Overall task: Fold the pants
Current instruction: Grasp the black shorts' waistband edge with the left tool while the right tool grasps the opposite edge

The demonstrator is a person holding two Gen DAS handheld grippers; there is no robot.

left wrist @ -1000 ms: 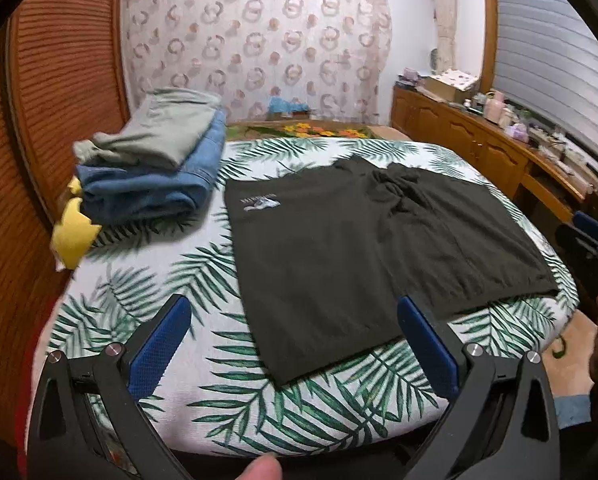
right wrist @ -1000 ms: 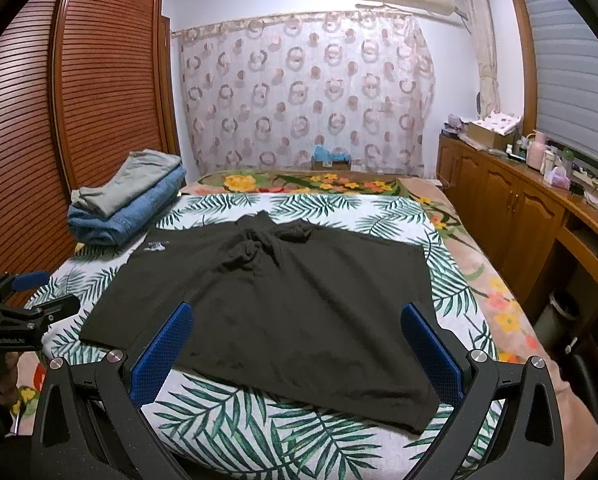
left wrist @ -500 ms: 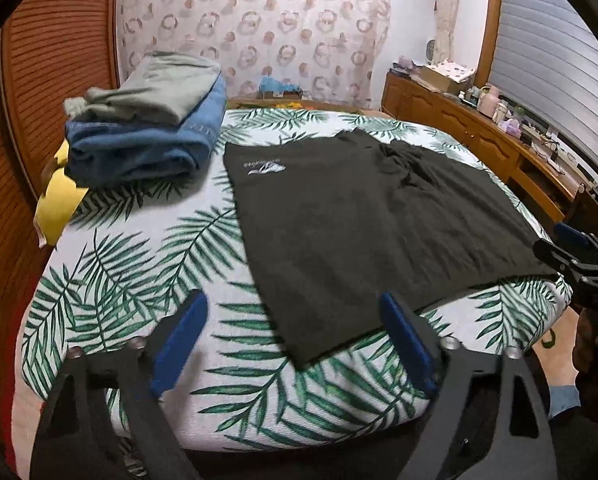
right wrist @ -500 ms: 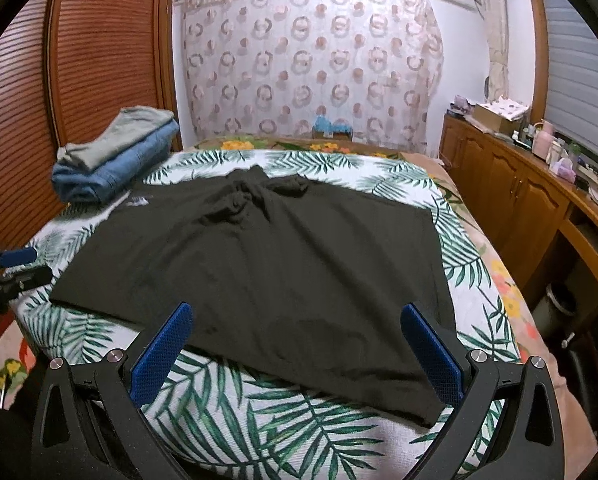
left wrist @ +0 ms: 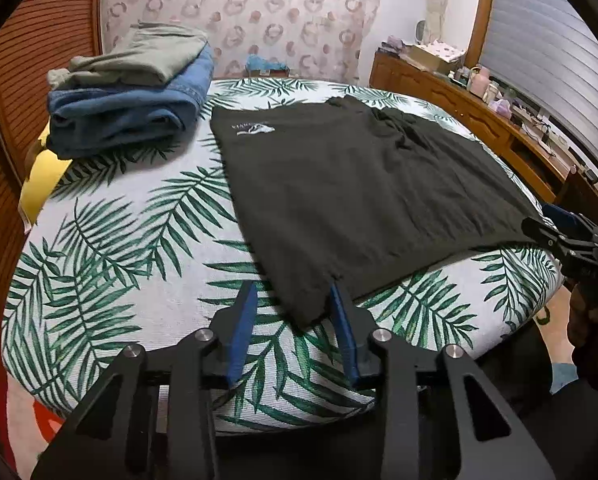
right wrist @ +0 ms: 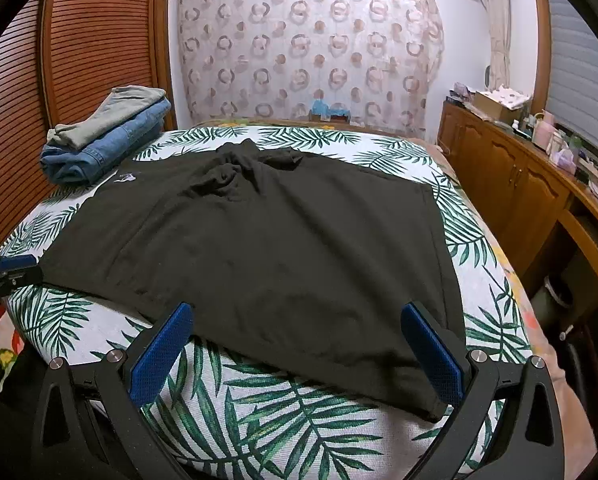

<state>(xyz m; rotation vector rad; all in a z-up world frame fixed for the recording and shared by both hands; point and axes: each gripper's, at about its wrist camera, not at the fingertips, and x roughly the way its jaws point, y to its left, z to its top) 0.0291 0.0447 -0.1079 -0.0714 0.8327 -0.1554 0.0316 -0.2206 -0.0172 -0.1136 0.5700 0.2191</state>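
Black pants [left wrist: 359,200] [right wrist: 279,240] lie spread flat on the leaf-print bed [left wrist: 119,248], with a white logo near the far left corner. My left gripper [left wrist: 293,316] is at their near left corner. Its jaws are closing with the corner of the cloth between them; a gap still shows on the left pad's side. My right gripper [right wrist: 299,344] stands wide open over the near right hem, its fingers on either side of the cloth without pressing it. Each gripper shows at the edge of the other's view: the right gripper [left wrist: 559,232], the left gripper [right wrist: 11,268].
A stack of folded clothes [left wrist: 131,92] [right wrist: 107,140], grey on blue denim, sits at the bed's far left, with a yellow item [left wrist: 43,184] beside it. A wooden sideboard [right wrist: 519,184] with clutter runs along the right. A louvred wardrobe [right wrist: 79,60] stands at the left.
My left gripper has come down to the near left corner of the pants and its jaws have narrowed around it. The right gripper has tipped down slightly and stays open.
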